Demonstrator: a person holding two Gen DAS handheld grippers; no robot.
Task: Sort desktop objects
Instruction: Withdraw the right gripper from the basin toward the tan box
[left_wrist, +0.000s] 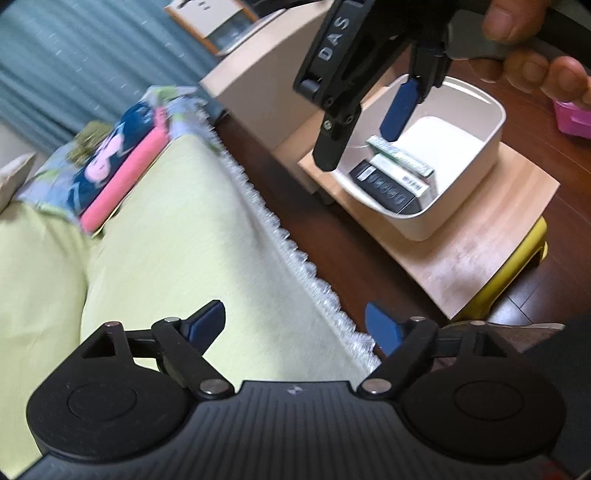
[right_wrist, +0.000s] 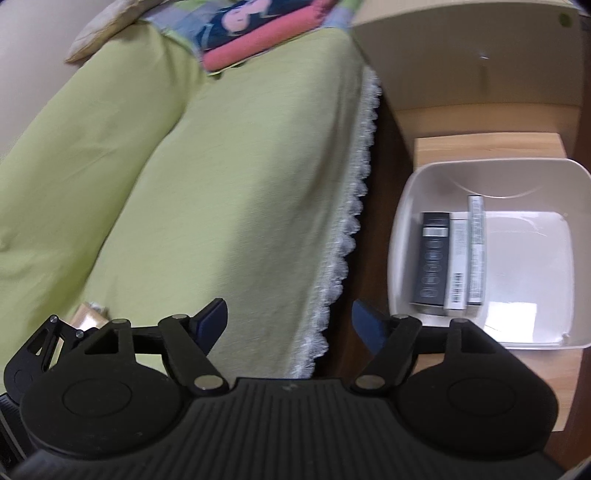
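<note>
Both my grippers are empty right now. My left gripper (left_wrist: 295, 328) has its blue-padded fingers spread wide with nothing between them, hanging over the yellow-green sofa cover (left_wrist: 177, 236) near its lace edge. My right gripper (right_wrist: 290, 321) is the same deal in its own camera: fingers wide apart, holding nothing. In the left view it sits above the white bin (left_wrist: 476, 155), fingers pointing down toward it, with my hand (left_wrist: 532, 48) gripping the handle.

The bin sits on a light wooden board (left_wrist: 476, 266), and that rests on something yellow I can only see a corner of. Inside the bin, three boxes lie side by side against one wall: a black box (right_wrist: 434, 258), a white box with a barcode (right_wrist: 458, 264), and a slimmer greenish box (right_wrist: 476, 247). The rest of the bin floor is bare. A pink-edged cartoon cushion (right_wrist: 255, 29) lies on the far end of the sofa.
</note>
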